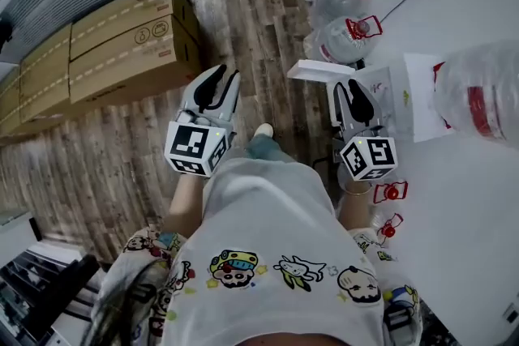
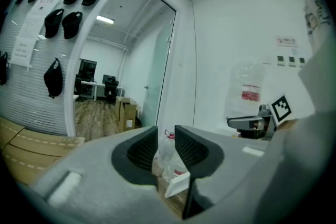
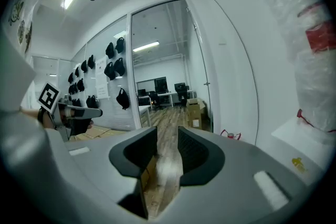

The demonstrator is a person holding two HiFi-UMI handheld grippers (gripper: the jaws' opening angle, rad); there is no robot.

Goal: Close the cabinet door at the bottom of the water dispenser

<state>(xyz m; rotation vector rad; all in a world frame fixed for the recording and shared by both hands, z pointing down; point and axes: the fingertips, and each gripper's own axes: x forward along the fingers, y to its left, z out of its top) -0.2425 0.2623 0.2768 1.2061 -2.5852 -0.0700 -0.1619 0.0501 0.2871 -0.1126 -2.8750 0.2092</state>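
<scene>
At waist height before the white water dispenser, both tongs are carried roughly level and neither touches anything.

**Tongs.** The left gripper has its jaws apart with only distant floor and bottles showing through the gap. The right gripper has its jaws set wide and is likewise empty.

**Task item.** A thin white flat panel, which I take for the cabinet door, juts out from the dispenser's base and stands open. It lies ahead of both grippers, nearer the right one.

**Risks.**
- Open jaws could straddle or snag the panel's edge, twisting it instead of swinging it shut.
- A hard shove might slam the door and rock the large clear plastic bottle with the red label seated on top.
- The clear empty bottles with red handles stand just beside the door, and a wide approach could knock them over.

**Surroundings.** The grey-brown wood-plank floor is bare near the door. Long brown cardboard cartons lie to the left, well apart. White walls and glass partitions enclose an office.
</scene>
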